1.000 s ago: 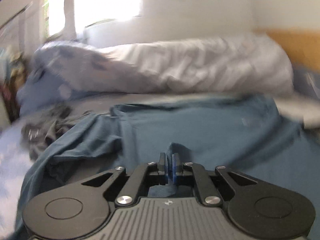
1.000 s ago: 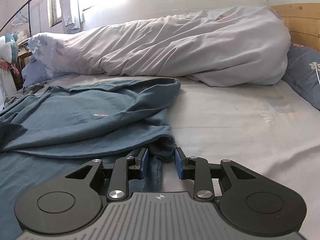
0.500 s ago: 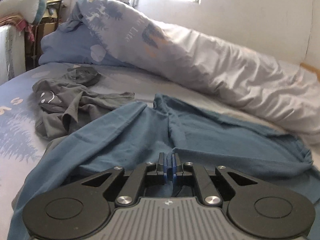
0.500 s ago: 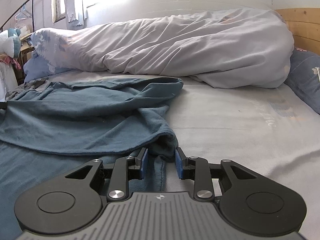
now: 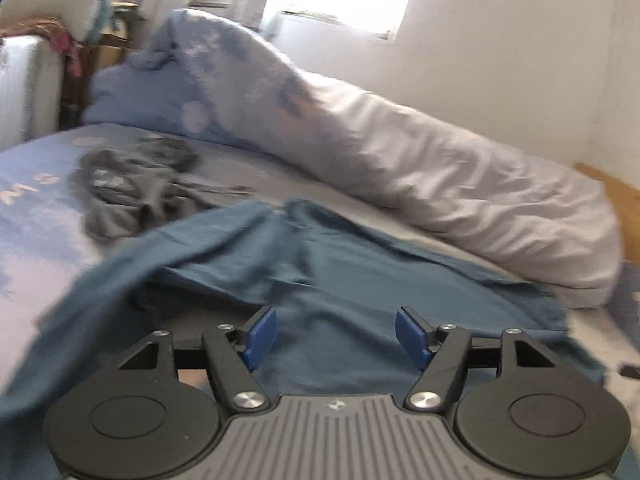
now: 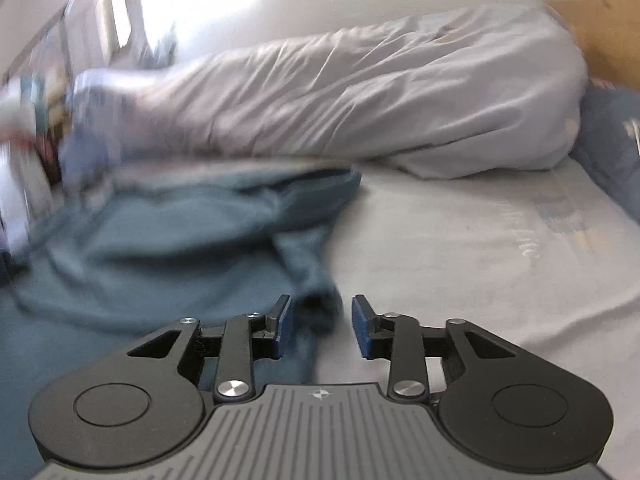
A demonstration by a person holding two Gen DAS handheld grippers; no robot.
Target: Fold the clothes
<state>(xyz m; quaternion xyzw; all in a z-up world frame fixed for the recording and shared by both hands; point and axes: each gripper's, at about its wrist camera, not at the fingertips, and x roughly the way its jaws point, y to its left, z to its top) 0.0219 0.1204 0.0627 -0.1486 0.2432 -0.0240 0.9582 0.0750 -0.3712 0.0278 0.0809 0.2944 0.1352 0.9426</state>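
Note:
A blue garment (image 5: 360, 264) lies spread and partly folded over on the bed sheet (image 6: 480, 240). My left gripper (image 5: 336, 336) hovers low over its near part; the jaws are opening wide, and the cloth lies flat beneath them, not pinched. In the right wrist view the same blue garment (image 6: 180, 240) bunches toward my right gripper (image 6: 322, 326). Its jaws are opening too. A dark fold of the hem sits between the pads, with a gap showing on the right side. Both views are blurred.
A crumpled grey garment (image 5: 132, 188) lies on the sheet at the far left. A long pale duvet (image 5: 440, 184) runs along the wall behind. A dark blue pillow (image 6: 616, 148) and a wooden headboard (image 6: 600, 28) are at the right, a white radiator (image 5: 24, 88) at the left.
My left gripper was shut on a fold of the blue garment and now stands wide apart with the cloth dropped. The right jaws have widened slightly and the gripper has lifted.

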